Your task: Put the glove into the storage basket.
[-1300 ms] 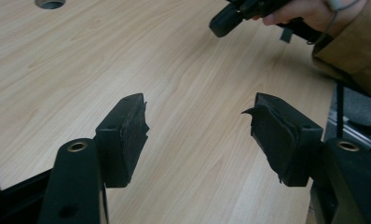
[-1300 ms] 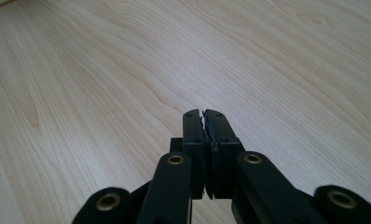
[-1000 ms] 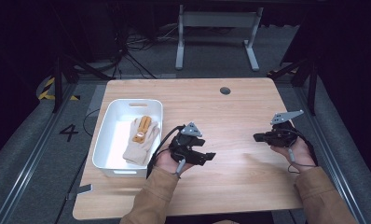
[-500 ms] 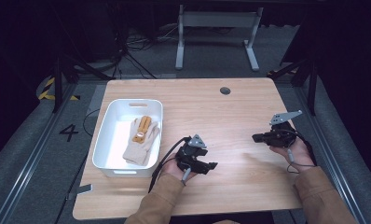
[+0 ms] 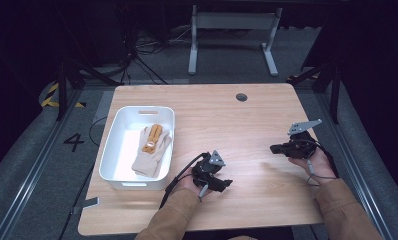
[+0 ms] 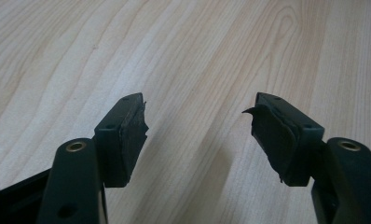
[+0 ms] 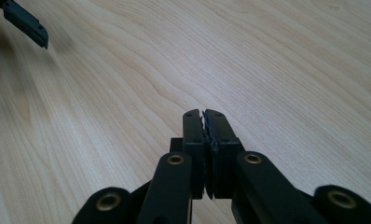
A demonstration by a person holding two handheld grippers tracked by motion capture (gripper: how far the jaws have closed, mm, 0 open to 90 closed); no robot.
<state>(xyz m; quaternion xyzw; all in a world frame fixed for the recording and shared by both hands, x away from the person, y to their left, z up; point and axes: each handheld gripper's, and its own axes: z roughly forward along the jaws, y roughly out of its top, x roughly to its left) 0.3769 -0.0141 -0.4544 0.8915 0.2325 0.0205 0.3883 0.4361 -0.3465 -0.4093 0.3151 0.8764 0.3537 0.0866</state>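
Jaws parted and empty on our left gripper (image 6: 197,121), pressed together on our right gripper (image 5: 277,148). At ten o'clock, the cream glove (image 5: 152,150) with orange patch lies crumpled in the white bin (image 5: 112,150), its far side hidden.

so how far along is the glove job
Done: the glove lies inside the white bin. In hand: nothing; the left gripper is open over bare table, the right gripper shut and empty. Left: no other loose item shows.

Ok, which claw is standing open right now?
The left claw: its jaws stand apart over bare table. The right claw has its jaws pressed together.
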